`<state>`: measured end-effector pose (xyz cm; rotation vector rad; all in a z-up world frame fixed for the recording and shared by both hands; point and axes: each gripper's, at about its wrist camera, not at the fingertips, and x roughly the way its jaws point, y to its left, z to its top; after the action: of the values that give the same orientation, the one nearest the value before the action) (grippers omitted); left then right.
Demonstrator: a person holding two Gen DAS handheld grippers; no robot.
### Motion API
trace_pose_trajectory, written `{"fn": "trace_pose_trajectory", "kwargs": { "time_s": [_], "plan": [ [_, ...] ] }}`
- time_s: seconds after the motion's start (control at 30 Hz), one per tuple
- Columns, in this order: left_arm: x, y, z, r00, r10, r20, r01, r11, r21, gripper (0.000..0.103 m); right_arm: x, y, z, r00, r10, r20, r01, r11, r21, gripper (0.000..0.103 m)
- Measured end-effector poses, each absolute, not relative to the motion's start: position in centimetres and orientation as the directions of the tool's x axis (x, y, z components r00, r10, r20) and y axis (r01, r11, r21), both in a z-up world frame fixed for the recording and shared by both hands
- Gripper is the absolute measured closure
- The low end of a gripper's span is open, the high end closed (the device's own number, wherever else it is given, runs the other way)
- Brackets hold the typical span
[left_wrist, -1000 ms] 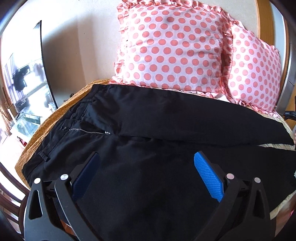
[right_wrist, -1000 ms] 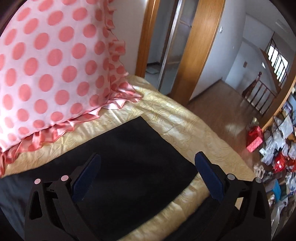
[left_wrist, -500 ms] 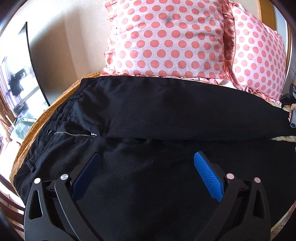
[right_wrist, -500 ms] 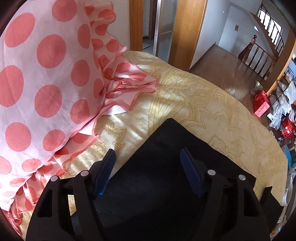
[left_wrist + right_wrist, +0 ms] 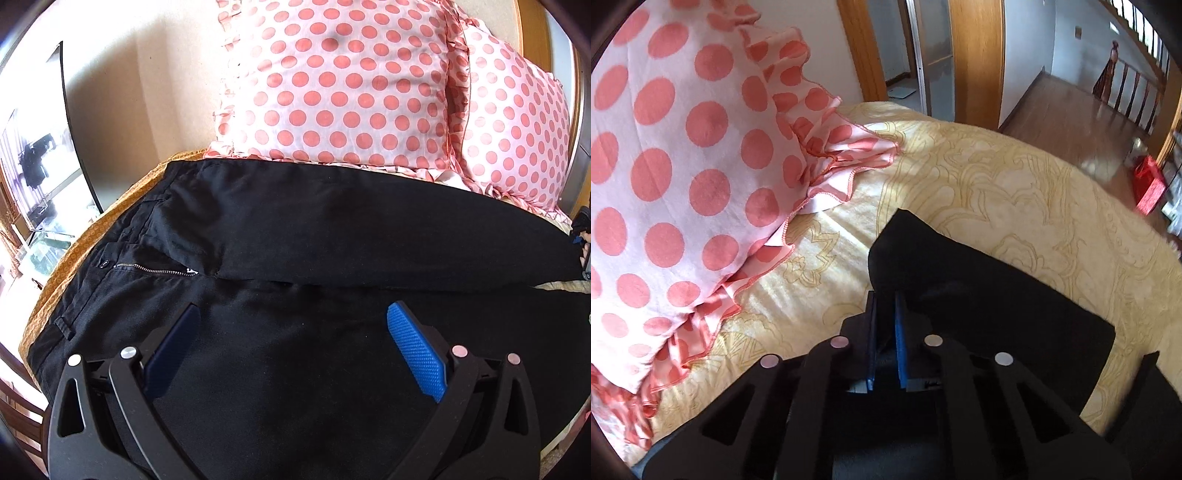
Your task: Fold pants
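Black pants (image 5: 295, 229) lie spread across the bed, waist and zipper (image 5: 155, 269) at the left, legs running right. My left gripper (image 5: 293, 310) hovers open just above the near leg, nothing between its blue pads. In the right wrist view my right gripper (image 5: 885, 299) is shut on the hem corner of the far pant leg (image 5: 979, 295). The black cloth bunches up between its pads and rises in a peak (image 5: 897, 236). The right gripper (image 5: 583, 240) also shows at the far right edge of the left wrist view, at the leg's end.
Two pink pillows with coral dots (image 5: 332, 85) (image 5: 517, 129) stand behind the pants, close to the far leg (image 5: 683, 166). A yellow patterned bedspread (image 5: 997, 184) lies beneath. A TV (image 5: 33, 166) stands left of the bed; a wooden door frame (image 5: 975, 55) and red bag (image 5: 1148, 188) lie beyond.
My right gripper came down onto the far leg's hem corner, rolled, and went from wide open to shut on the cloth. The left gripper shifted slightly and stays open.
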<state>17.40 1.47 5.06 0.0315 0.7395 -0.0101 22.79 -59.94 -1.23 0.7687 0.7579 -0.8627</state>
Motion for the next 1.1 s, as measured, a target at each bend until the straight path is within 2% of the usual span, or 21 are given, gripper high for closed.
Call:
{"fn": "trace_pose_trajectory", "kwargs": {
  "time_s": [0.2, 0.47, 0.67, 0.87, 1.0, 1.1],
  "plan": [
    [16.7, 3.5, 6.7, 0.782, -0.001, -0.623, -0.018, 1.000, -0.024, 0.002, 14.9, -57.3, 0.9, 0.651, -0.305, -0.695, 0.739, 0.462, 0.490, 0.097],
    [17.9, 5.6, 8.9, 0.766, -0.078, -0.638, 0.008, 0.994, -0.113, 0.002, 1.0, -51.5, 3.6, 0.798, -0.299, -0.523, 0.595, 0.527, 0.607, 0.097],
    [20.9, 5.7, 9.6, 0.732, -0.129, -0.669, 0.017, 0.985, -0.171, 0.002, -6.0, -48.1, -0.1, 0.814, -0.291, -0.503, 0.580, 0.463, 0.671, 0.097],
    [28.0, 6.2, 9.7, 0.672, -0.086, -0.735, -0.016, 0.991, -0.131, 0.002, -6.4, -48.1, -2.3, 0.815, -0.258, -0.518, 0.578, 0.420, 0.700, 0.097],
    [34.5, 8.4, 8.6, 0.596, -0.064, -0.801, -0.101, 0.983, -0.153, 0.003, -6.4, -48.0, -1.9, 0.809, -0.267, -0.524, 0.586, 0.441, 0.680, 0.097],
    [39.1, 10.5, 7.0, 0.530, -0.059, -0.846, -0.189, 0.964, -0.186, 0.009, -6.1, -47.9, -1.6, 0.802, -0.277, -0.530, 0.595, 0.452, 0.664, 0.097]
  ]
}}
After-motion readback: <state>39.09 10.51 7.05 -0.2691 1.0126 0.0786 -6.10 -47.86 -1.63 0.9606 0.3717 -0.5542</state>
